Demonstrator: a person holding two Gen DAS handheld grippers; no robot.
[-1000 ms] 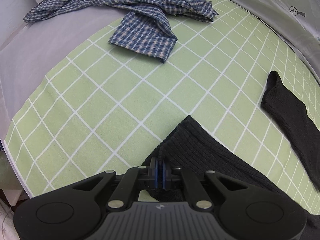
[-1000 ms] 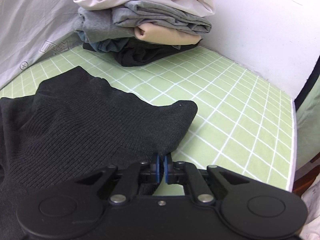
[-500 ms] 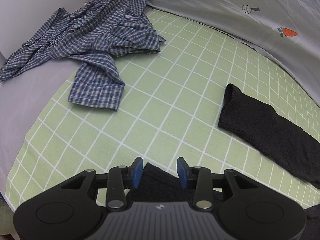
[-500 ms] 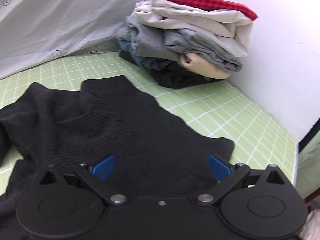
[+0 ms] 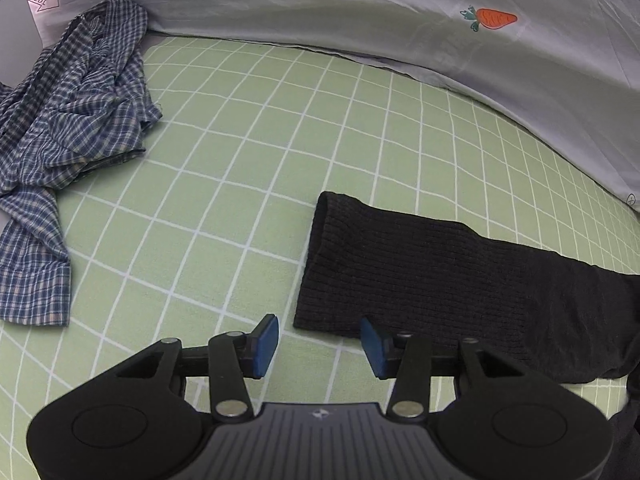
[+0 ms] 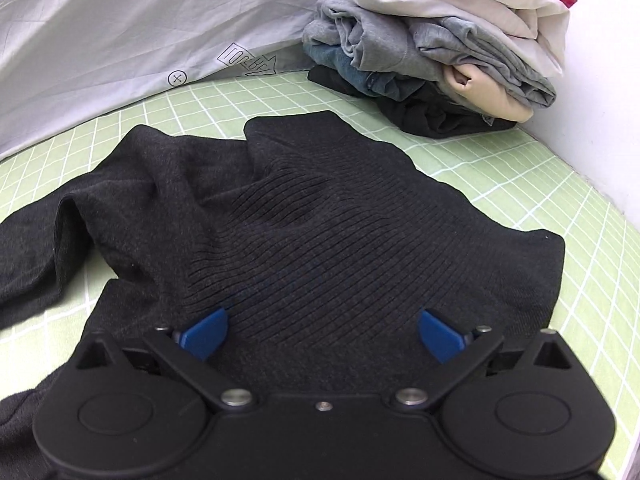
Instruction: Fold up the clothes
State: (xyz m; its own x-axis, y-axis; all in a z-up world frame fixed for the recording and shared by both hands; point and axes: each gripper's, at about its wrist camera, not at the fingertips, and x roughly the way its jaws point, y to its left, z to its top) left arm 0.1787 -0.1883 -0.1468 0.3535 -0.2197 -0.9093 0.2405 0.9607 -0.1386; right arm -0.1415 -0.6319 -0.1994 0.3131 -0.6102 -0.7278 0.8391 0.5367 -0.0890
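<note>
Two grippers, both holding nothing. Left gripper [image 5: 319, 342], low centre of its frame: jaws part-spread and opening, only green checked sheet [image 5: 224, 168] between the pads; cuff of the black sweater's sleeve [image 5: 420, 272] just above its right pad. Right gripper [image 6: 322, 334]: jaws spread wide over the black ribbed sweater [image 6: 320, 232], which lies flat, mid-frame. Folded stack of clothes [image 6: 436, 48] upper right. Crumpled blue plaid shirt [image 5: 68, 128] at left edge. Grey cover [image 5: 360, 12] along top.
</note>
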